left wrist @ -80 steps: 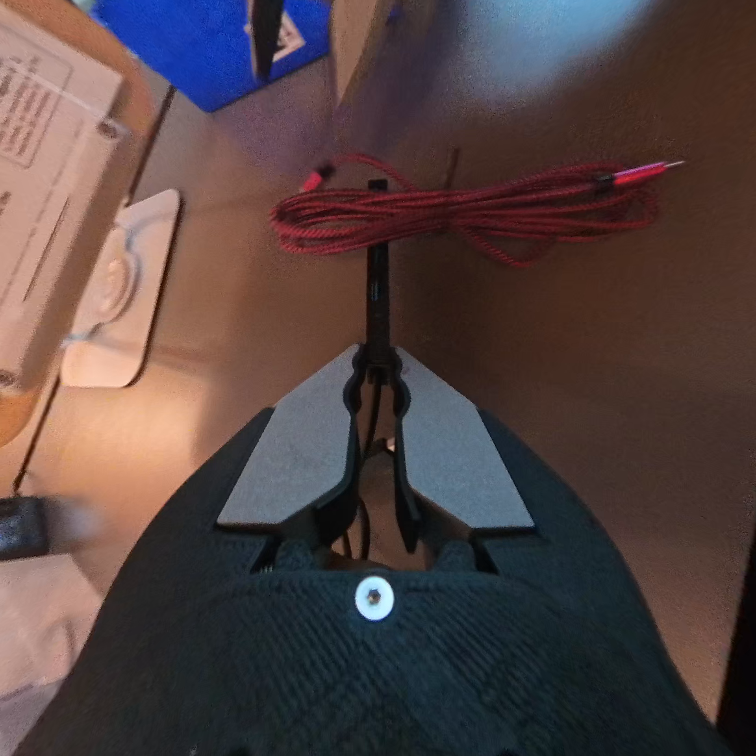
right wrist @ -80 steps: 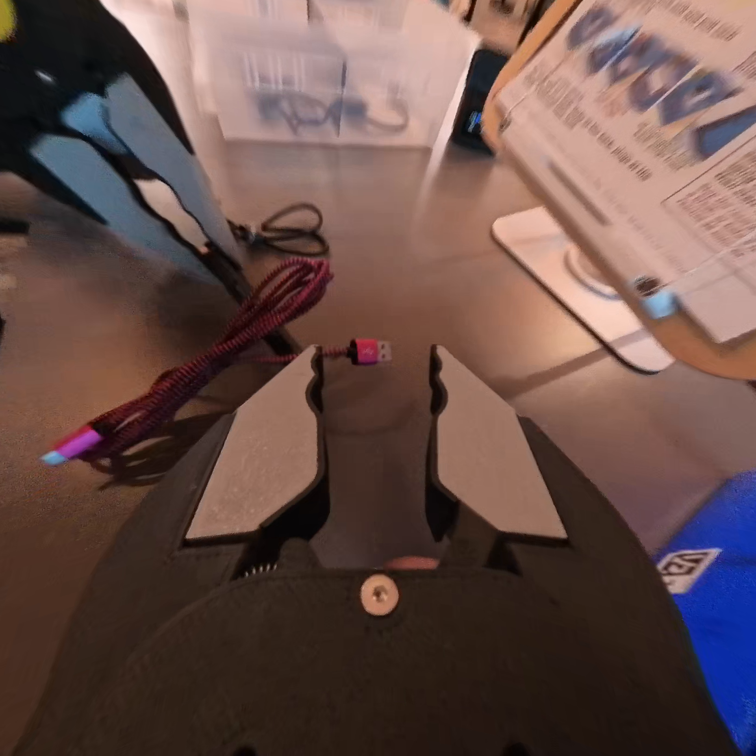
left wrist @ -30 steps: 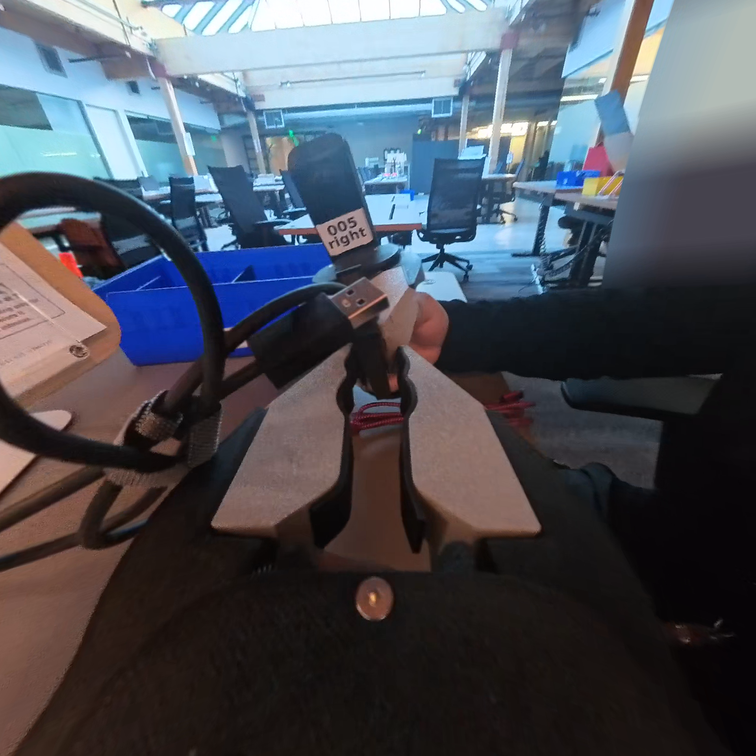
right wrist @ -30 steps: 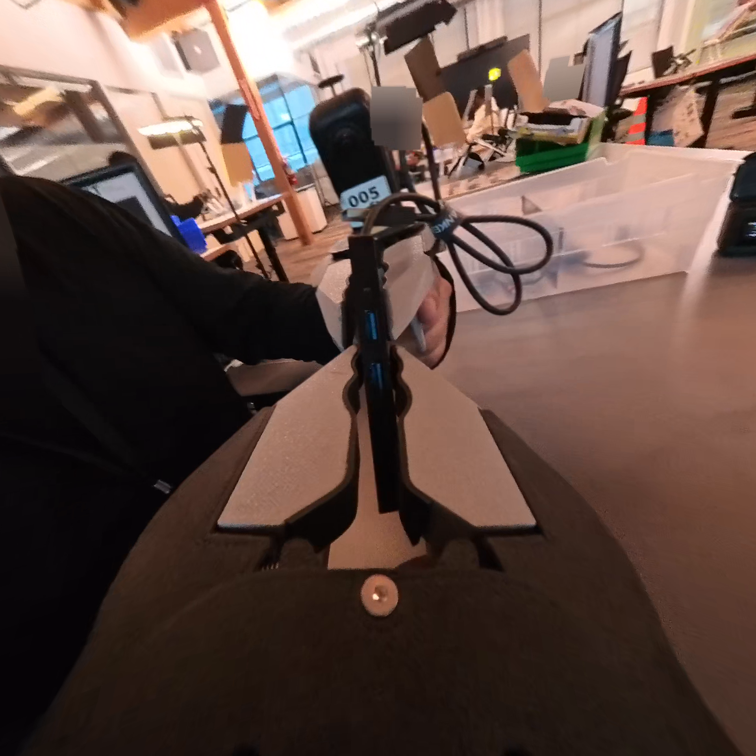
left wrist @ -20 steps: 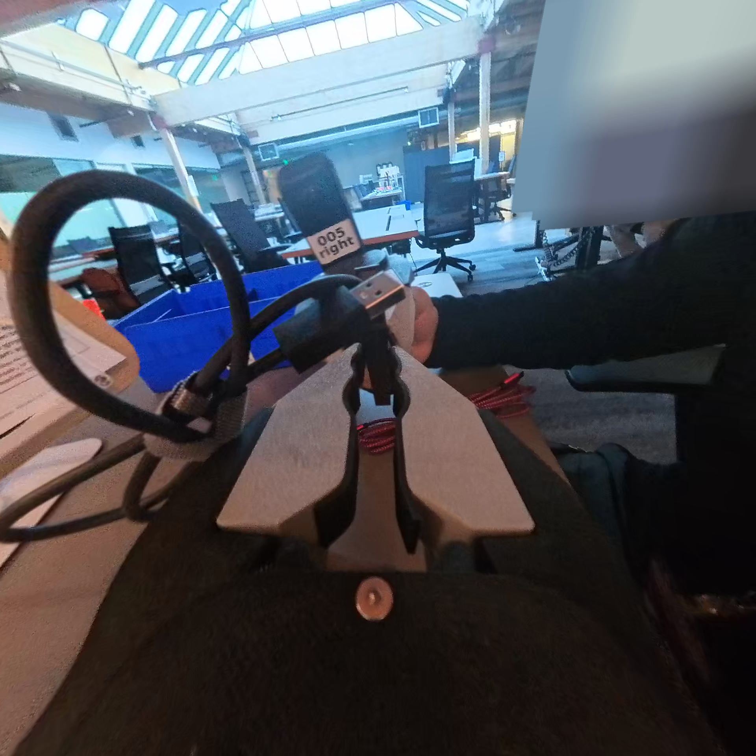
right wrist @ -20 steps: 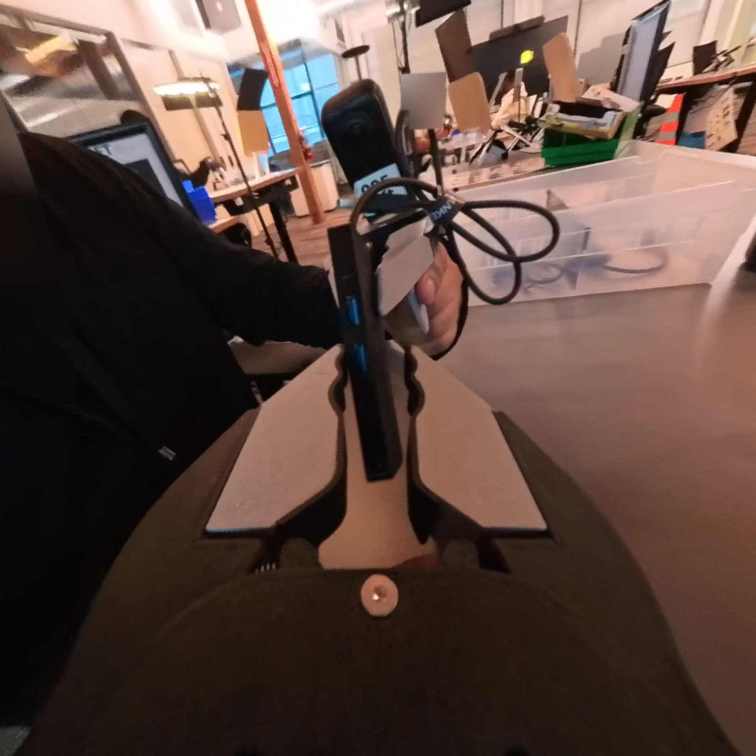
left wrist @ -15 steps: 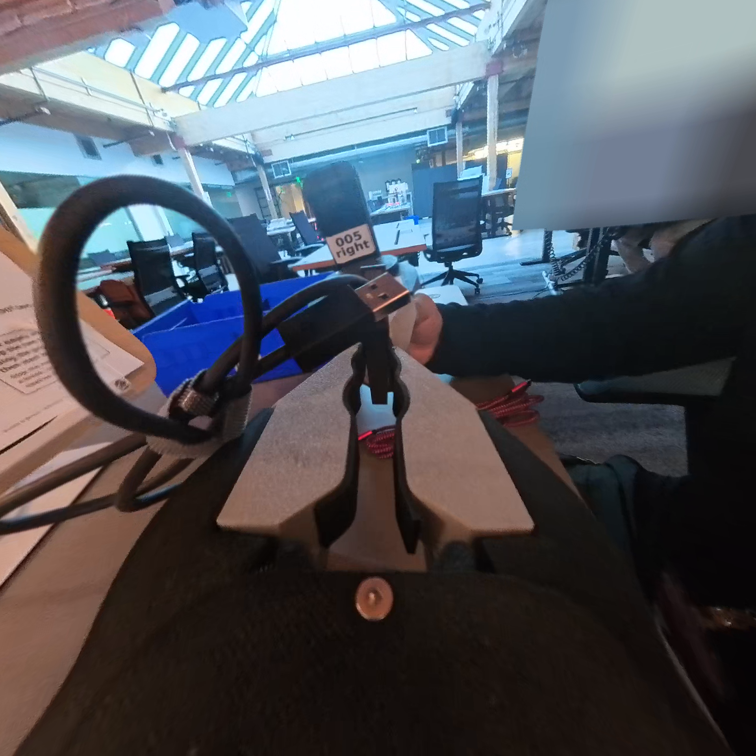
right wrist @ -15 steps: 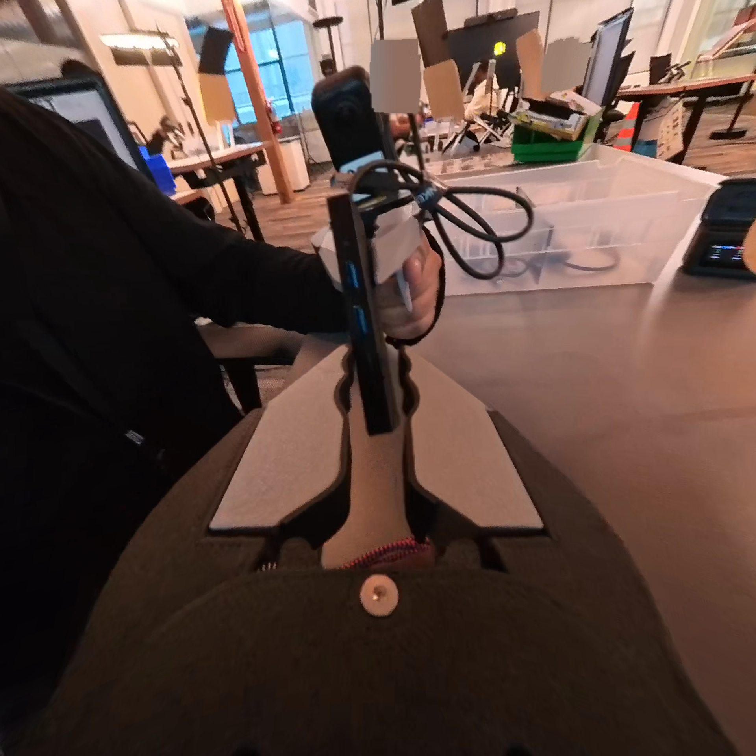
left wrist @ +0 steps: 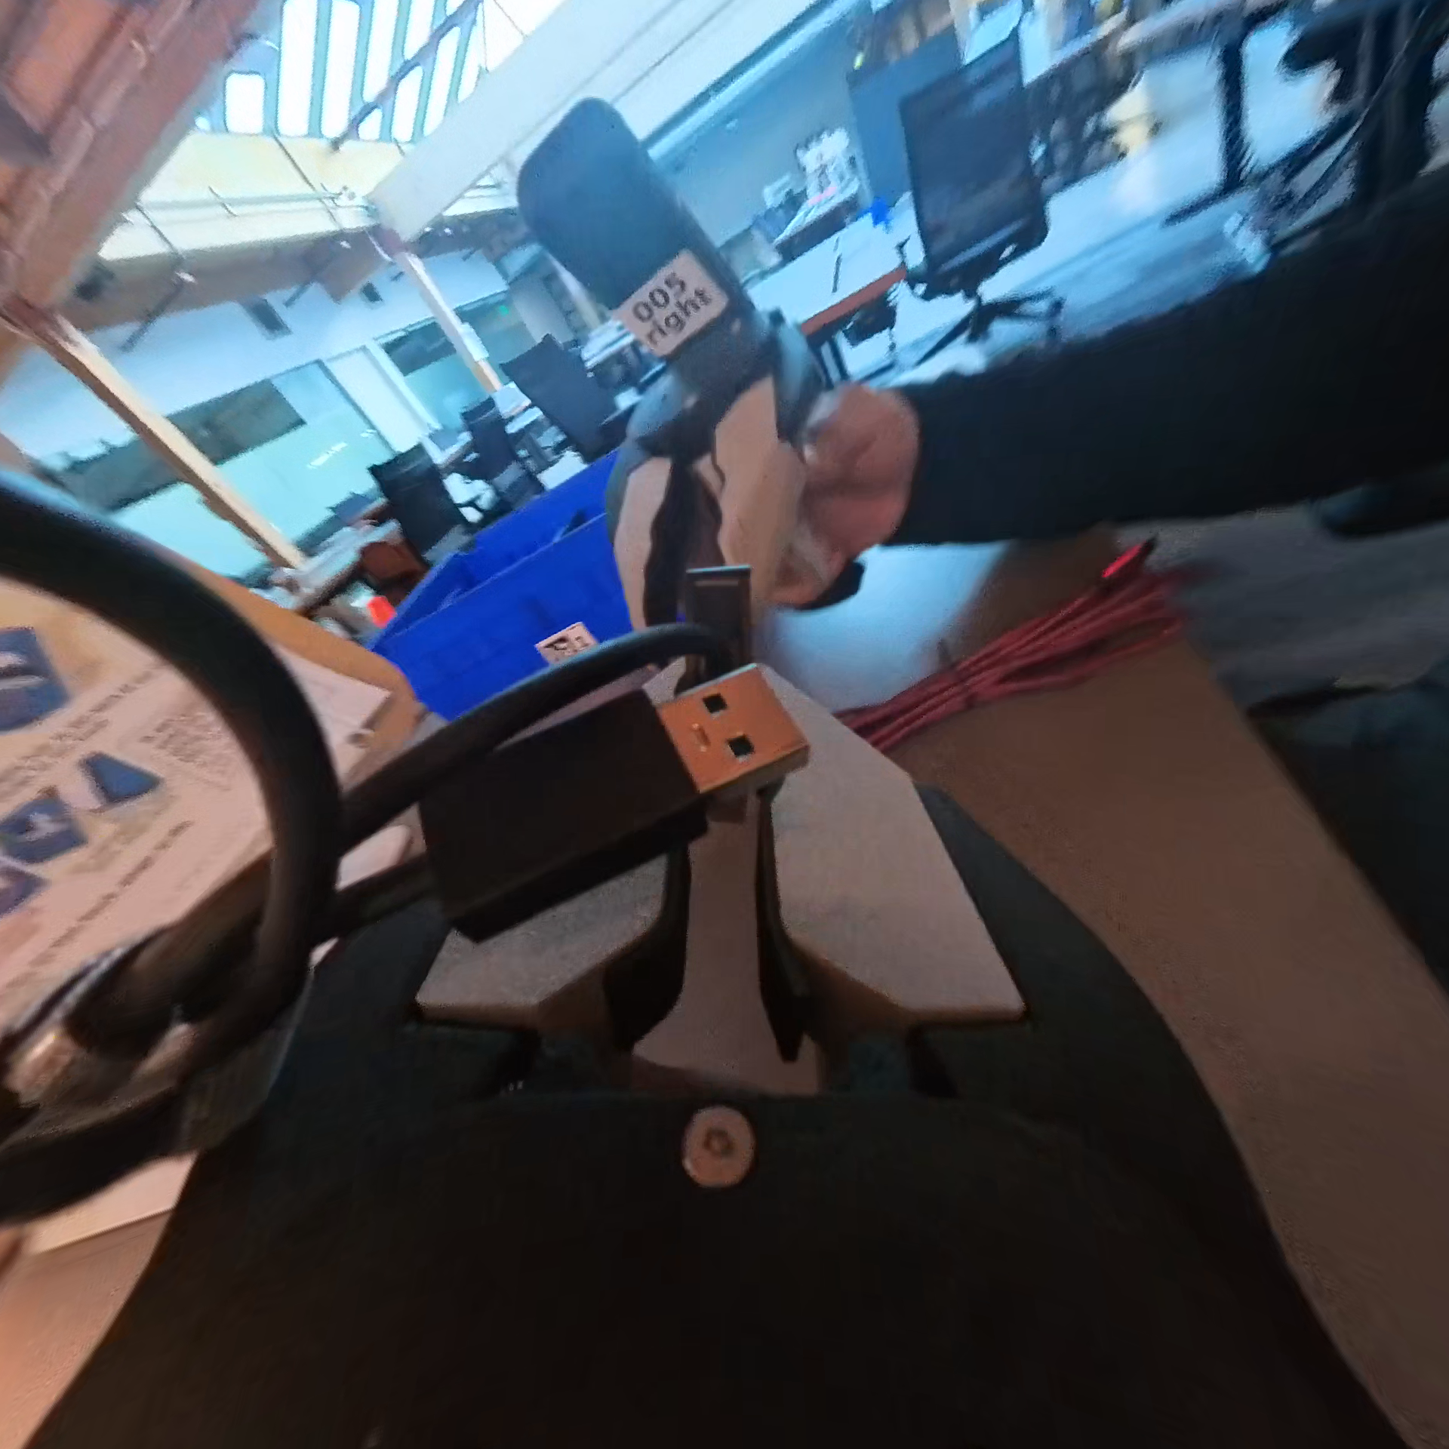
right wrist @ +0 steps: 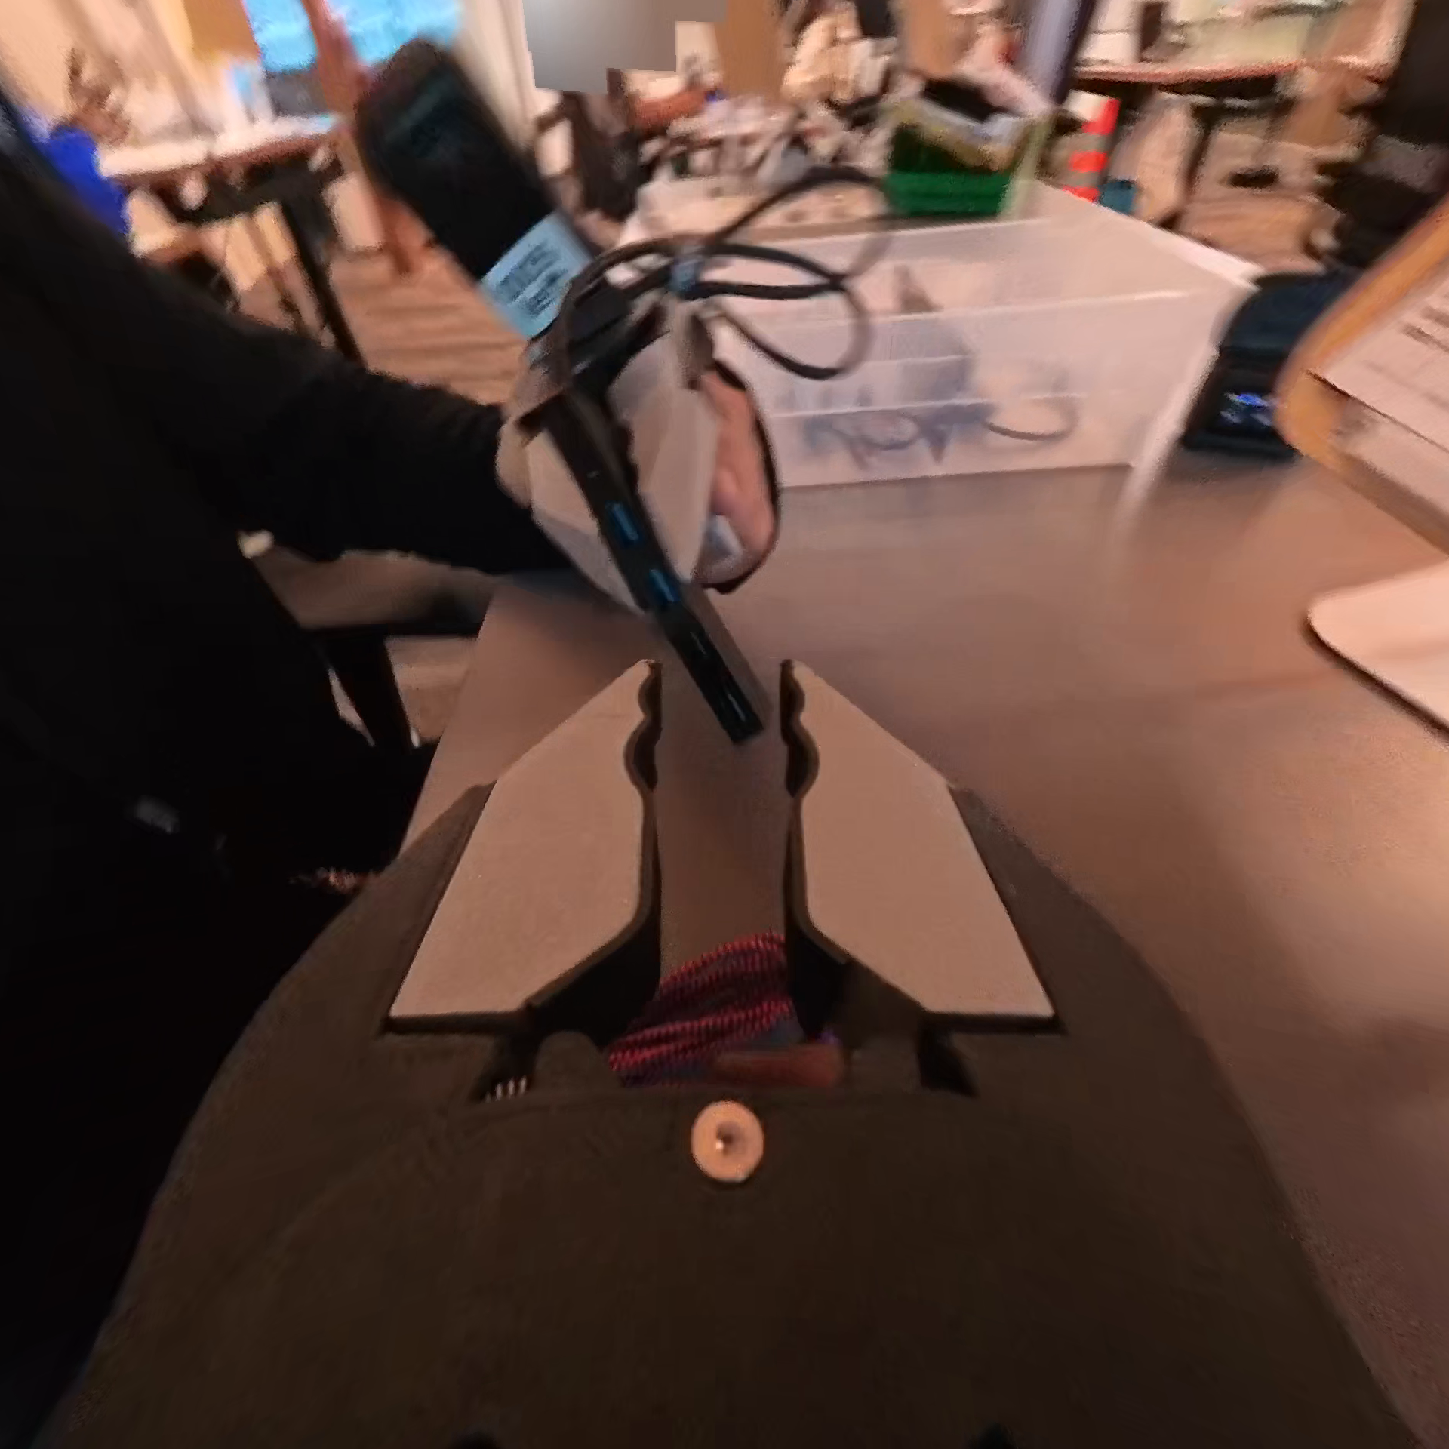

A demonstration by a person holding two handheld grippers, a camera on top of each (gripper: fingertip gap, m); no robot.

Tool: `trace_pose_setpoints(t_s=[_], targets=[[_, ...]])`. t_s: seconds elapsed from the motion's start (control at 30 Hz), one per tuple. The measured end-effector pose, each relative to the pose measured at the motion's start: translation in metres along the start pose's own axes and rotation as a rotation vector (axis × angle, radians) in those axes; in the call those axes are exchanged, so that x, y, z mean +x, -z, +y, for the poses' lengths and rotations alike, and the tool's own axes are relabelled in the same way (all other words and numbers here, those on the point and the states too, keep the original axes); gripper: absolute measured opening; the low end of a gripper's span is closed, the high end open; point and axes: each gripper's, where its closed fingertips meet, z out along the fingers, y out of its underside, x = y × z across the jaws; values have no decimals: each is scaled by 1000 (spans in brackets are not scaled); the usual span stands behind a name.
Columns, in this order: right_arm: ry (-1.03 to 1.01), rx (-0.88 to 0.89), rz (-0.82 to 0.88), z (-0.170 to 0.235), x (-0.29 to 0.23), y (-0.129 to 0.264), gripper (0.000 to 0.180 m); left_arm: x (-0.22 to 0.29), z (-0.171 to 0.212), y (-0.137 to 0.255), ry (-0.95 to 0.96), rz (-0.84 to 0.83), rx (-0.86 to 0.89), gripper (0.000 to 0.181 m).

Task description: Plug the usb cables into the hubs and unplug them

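Two grippers face each other above the tabletop (right wrist: 1058,666). Close to its camera, the left gripper (left wrist: 725,792) is clenched on the thin black hub (right wrist: 666,580). It holds one end, and the hub sticks out like a stick, tilted. The hub's own short cord (left wrist: 274,706) loops off to the left side, and its silver plug (left wrist: 733,741) hangs right in front of the fingertips.

The right gripper (right wrist: 720,690) is released, with its fingers apart and holding nothing. The free end of the hub pokes in between its fingertips, nearer the right one. I cannot tell if it touches. The little blue ports on the hub's side face the right gripper.

Under the right gripper, the red cable (right wrist: 706,988) lies bunched on the tabletop, near the edge where the person sits. It is not plugged in.

I think the next job is to fetch the red cable's plug. The left gripper should keep the hub very still. The right one should pinch the hard plug, not the soft cord, then line it up straight with a blue port.

Farther off sit a blue bin (left wrist: 502,619) and a clear box (right wrist: 1019,353).
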Motion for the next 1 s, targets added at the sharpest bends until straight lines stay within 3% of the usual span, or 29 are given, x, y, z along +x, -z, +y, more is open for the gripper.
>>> trace_pose_setpoints(t_s=[0.1,0.2,0.33,0.53,0.6,0.73,0.9,1.0], targets=[[-227,-30,207,17,18,30,31,-8,14,8,-236,-112,-68,8],[-305,-187,450,52,10,46,35,-8,21,12,-376,-177,-86,9],[-316,-375,681,83,1,43,65,2,20,10,-309,-114,-47,7],[-319,-515,737,117,14,27,82,4,16,13,-250,-110,-21,7],[-329,-447,682,112,16,21,35,5,17,13,-234,-95,-20,7],[-225,-455,565,104,12,16,23,1,34,10,-203,-92,-98,7],[254,-517,548,65,-12,12,14,3,46,6,-165,-69,-152,7],[423,-568,492,54,-26,5,9,6,40,5,-112,-43,-124,7]])
